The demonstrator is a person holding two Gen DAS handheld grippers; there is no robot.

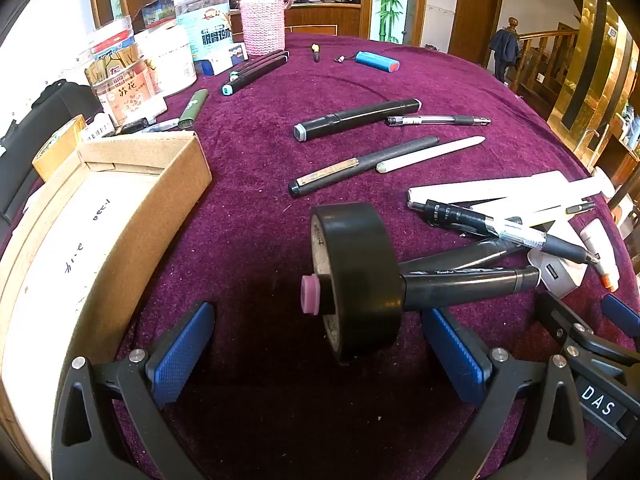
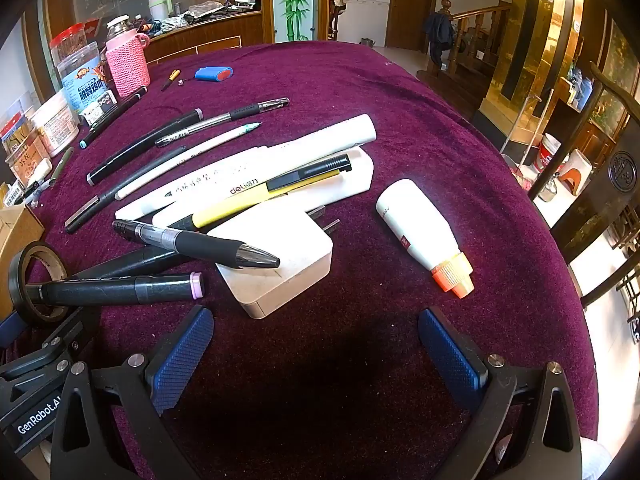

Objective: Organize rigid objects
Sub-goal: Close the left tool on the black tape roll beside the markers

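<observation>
My left tongs (image 1: 316,344) stand wide, both blue pads clear of everything, with the roll of black electrical tape (image 1: 356,280) standing on its edge between them and a little ahead. A dark grey marker with a pink end cap (image 1: 460,286) is threaded through the roll's core, so the pink cap pokes out on one side and the barrel lies out the other way toward the pile. I judge that is why the roll stays upright instead of tipping flat: the marker props it like an axle. Just to my left sits the open brown cardboard box (image 1: 132,184), which looks like the natural place for the loose pieces, and I hold the tongs beside its wall for that reason.

My right tongs (image 2: 316,344) are also spread wide and hold nothing, hanging over bare purple velvet worktop (image 2: 400,92). Ahead of them lies the white square charger block (image 2: 280,276), with a black gel pen with a clear barrel (image 2: 196,242) resting across its top and a yellow pen with a black clip (image 2: 272,194) behind it. The white plastic bottle with an orange cap (image 2: 424,232) lies on its side, apart from the pile.

I would separate marker from tape first; lifting either alone may drag the other.
</observation>
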